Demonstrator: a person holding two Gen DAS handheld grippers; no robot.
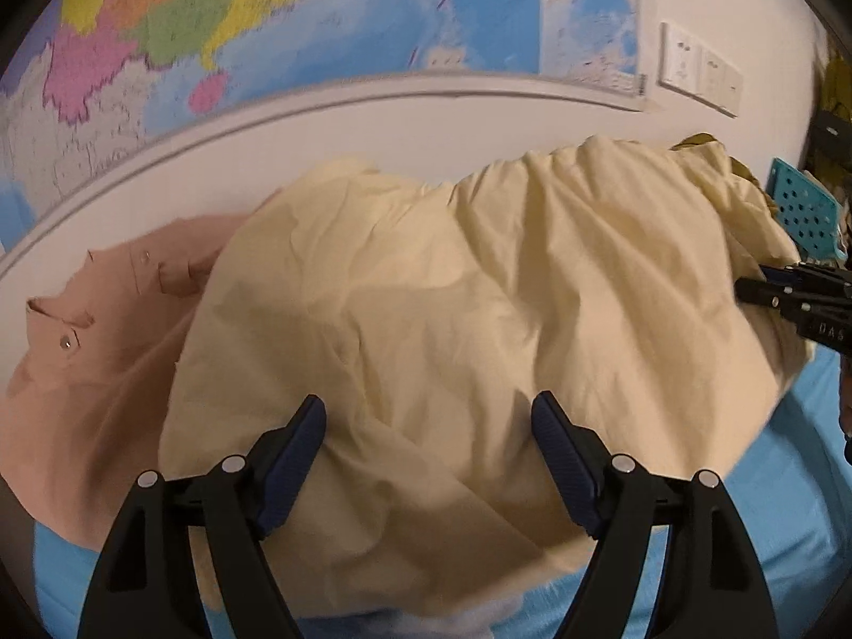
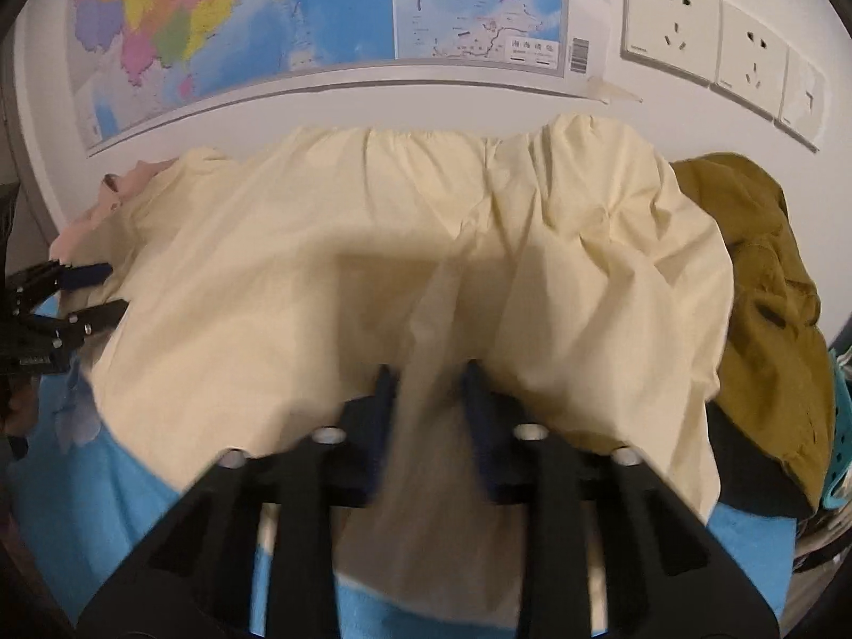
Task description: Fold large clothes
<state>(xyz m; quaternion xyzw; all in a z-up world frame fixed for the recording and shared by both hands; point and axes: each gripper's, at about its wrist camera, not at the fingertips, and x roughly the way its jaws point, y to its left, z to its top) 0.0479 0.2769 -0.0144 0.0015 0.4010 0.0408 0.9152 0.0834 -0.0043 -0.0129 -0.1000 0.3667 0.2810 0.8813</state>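
Lying across the blue bed, the cream garment filled most of both views, rumpled, its gathered far edge at twelve o'clock against the white wall under the map. A pink shirt poked out from under it at nine o'clock in the left view; an olive garment sat at three o'clock in the right view.

The left gripper hung with jaws wide apart over the near cloth, nothing pinched. The right gripper had a raised fold of cream cloth between its fingers; blur hid whether the pads were pressing, though the jaws stood narrow and looked nearly clamped on it.

Judging from this, the main risk was a shallow one-layer pinch on the right: a pull could slip the fold free or drag only the top layer, skewing the fold. Closing the left claw low might also catch the bed cover, and sliding the garment toward nine o'clock could haul the pink shirt along.
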